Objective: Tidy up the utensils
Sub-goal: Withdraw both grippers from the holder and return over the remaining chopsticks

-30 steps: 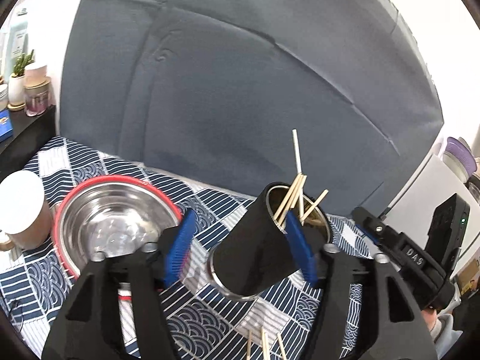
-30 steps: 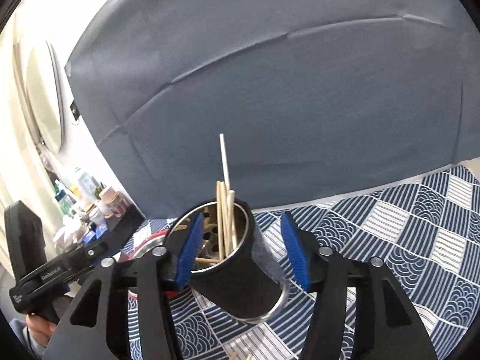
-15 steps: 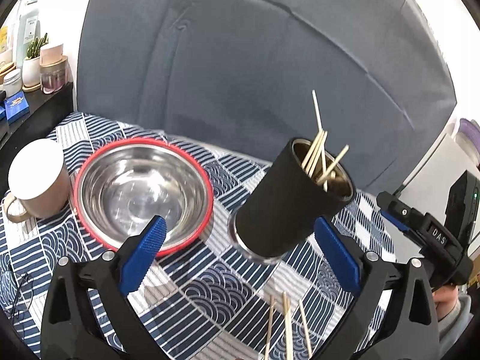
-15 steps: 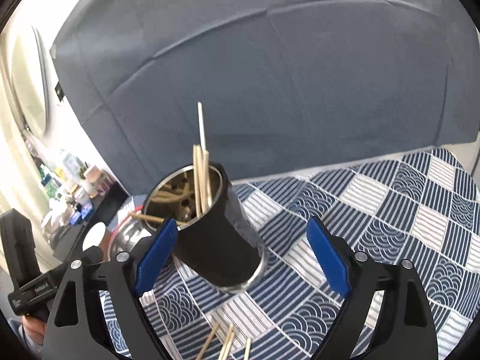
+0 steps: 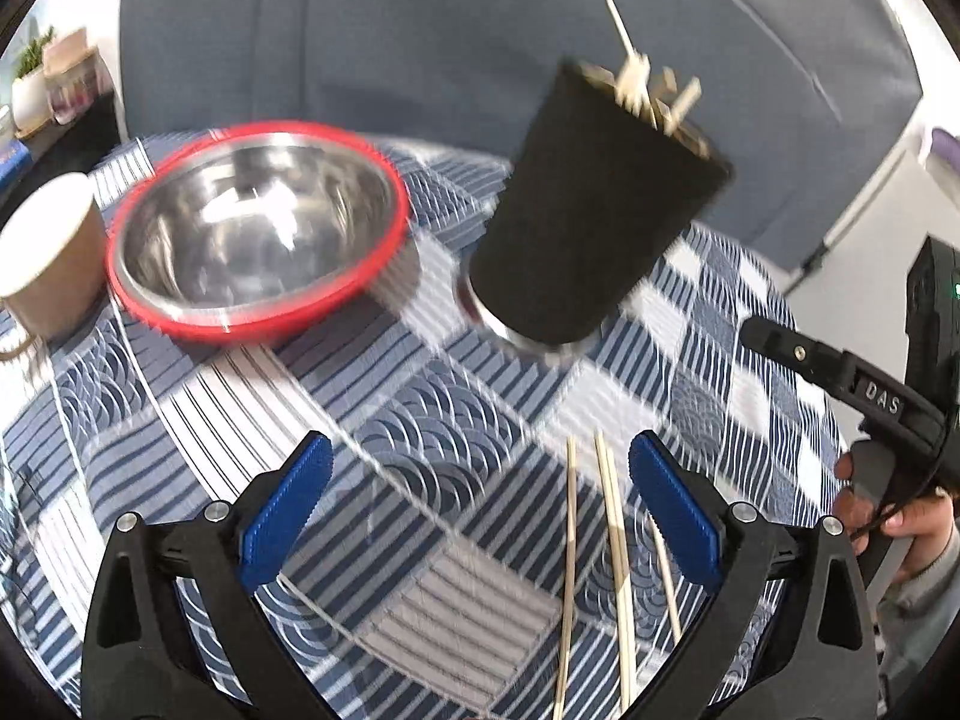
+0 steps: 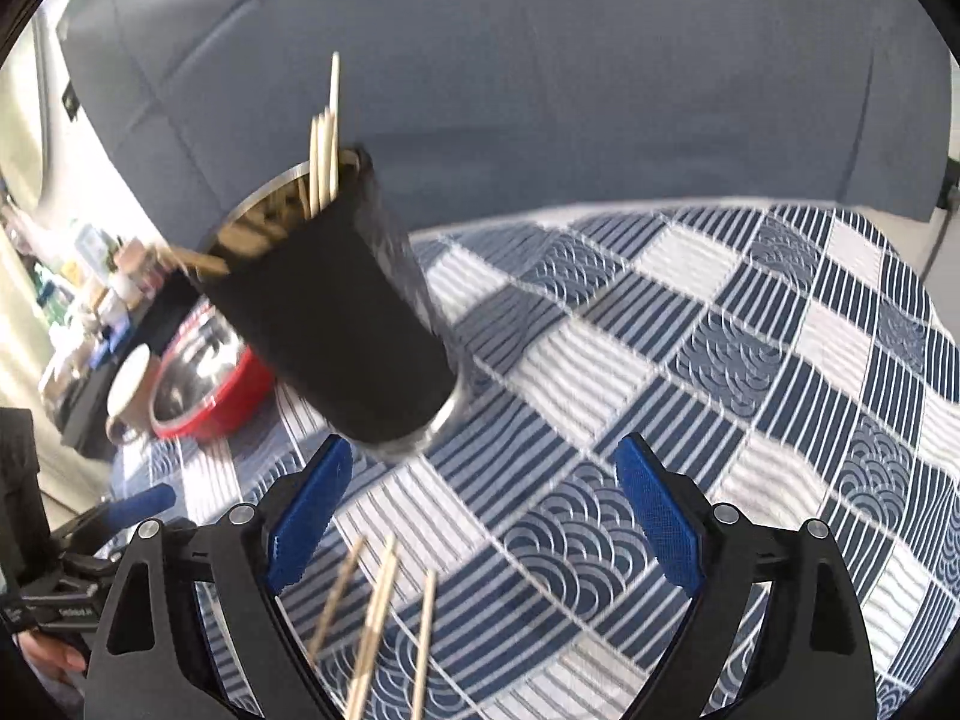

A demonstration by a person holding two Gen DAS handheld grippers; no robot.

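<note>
Left hand-held gripper point(image 5: 480, 516): jaws stood wide apart, gripping nothing; blue pads point(image 5: 287, 510) hung above the cloth, on the near side of the holder.
Right hand-held gripper point(image 6: 489, 519): jaws likewise spread wide, nothing between them; its pads point(image 6: 660, 519) sat just short of the holder's base.
Holder point(image 5: 591, 210): black cylinder with a steel rim at the foot, standing on the surface near its middle, free of both grippers.
Sticks in holder point(image 5: 645, 90): a bundle of pale wooden sticks stood in the mouth, one taller than the rest, one slanting over the rim.
Loose sticks point(image 5: 612, 558): several lay flat on the cloth toward the near edge, close in front of the holder, between the left gripper's fingers in its view; their count was unclear through blur.
Bowl point(image 5: 258, 228): steel, red-rimmed, left of the holder and apart from it.
Cup point(image 5: 48, 264): tan, with a handle, just beside the bowl toward the left edge.
Cloth point(image 6: 750, 360): blue-and-white patchwork pattern covering the surface.
Backdrop point(image 6: 540, 90): grey panel behind the far edge.
</note>
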